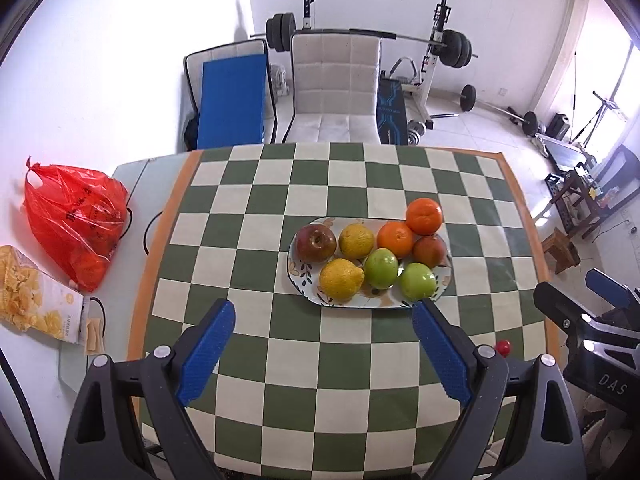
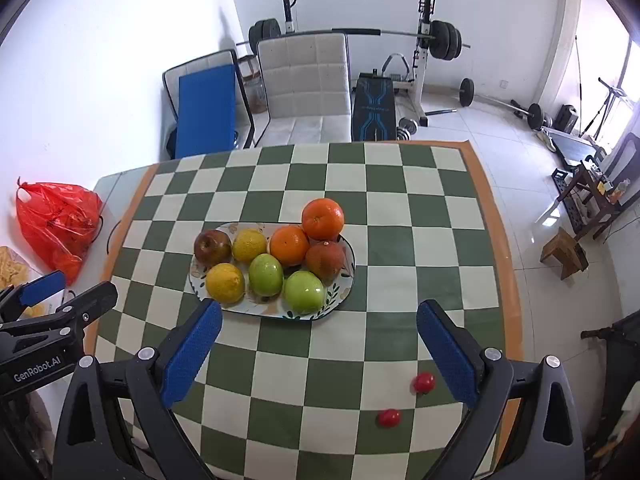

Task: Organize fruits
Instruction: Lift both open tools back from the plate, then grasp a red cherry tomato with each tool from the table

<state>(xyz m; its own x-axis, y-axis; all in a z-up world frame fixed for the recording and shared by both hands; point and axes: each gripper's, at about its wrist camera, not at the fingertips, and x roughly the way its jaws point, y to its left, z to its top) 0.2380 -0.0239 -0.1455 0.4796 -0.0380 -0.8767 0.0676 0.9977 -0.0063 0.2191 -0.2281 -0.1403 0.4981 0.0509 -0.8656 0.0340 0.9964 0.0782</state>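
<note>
A: Only in the right wrist view: two small red fruits loose on the checkered cloth, near the right-hand finger. From the left wrist, just one of them, half hidden behind a finger.

B: And only clear on the left: red plastic bag and a snack packet off the cloth's left edge. Cropped on the right.

A: Beyond the table: white chair, blue mat, barbell rack. Nothing blocking the plate.

B: On the plate: two lemons, two green apples, a dark red apple, another reddish fruit and an orange, with a second orange at the far right rim.

A: Left gripper spread wide, empty, plate just ahead, toward its right finger.

B: Right gripper also wide and empty, plate ahead toward its left finger, not touching.
</note>
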